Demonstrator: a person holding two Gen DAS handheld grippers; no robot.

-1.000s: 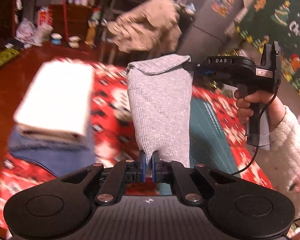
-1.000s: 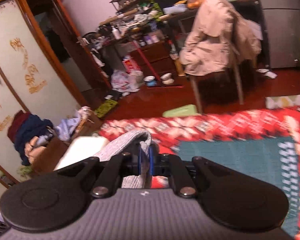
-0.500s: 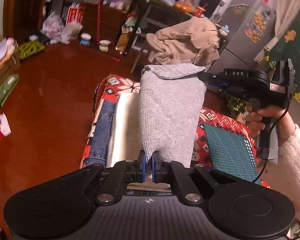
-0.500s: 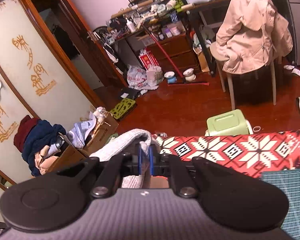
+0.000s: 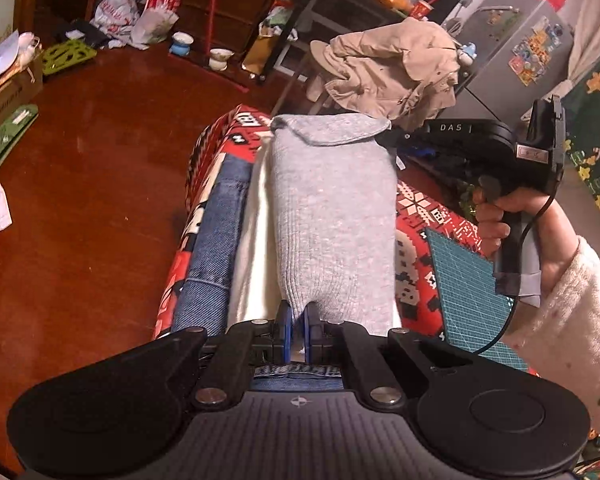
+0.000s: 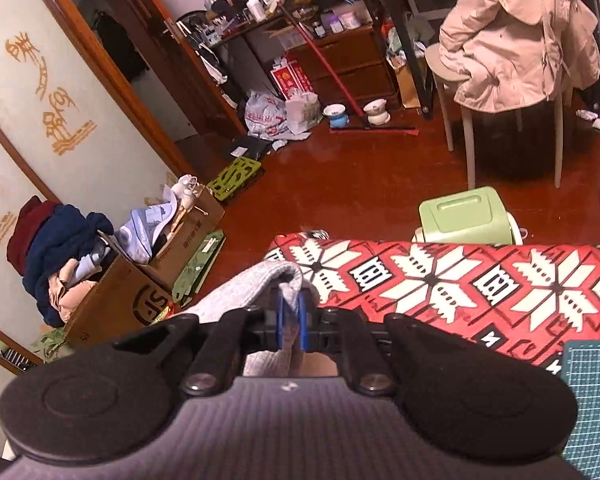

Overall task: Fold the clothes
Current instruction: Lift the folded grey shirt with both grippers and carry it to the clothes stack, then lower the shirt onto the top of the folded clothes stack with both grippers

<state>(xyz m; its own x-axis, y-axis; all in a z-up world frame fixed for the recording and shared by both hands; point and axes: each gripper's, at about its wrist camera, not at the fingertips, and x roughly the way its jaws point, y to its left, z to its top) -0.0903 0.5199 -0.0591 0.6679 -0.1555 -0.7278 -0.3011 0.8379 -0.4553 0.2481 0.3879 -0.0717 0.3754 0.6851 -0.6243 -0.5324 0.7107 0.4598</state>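
Free room is left on the red cloth (image 5: 416,204) toward its right edge; the left edge is occupied by folded jeans (image 5: 216,236).

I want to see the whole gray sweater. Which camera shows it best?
The left wrist view: the gray sweater stretches folded between both grippers, above the stacked clothes. The right wrist view shows only one bunched edge pinched in the right gripper.
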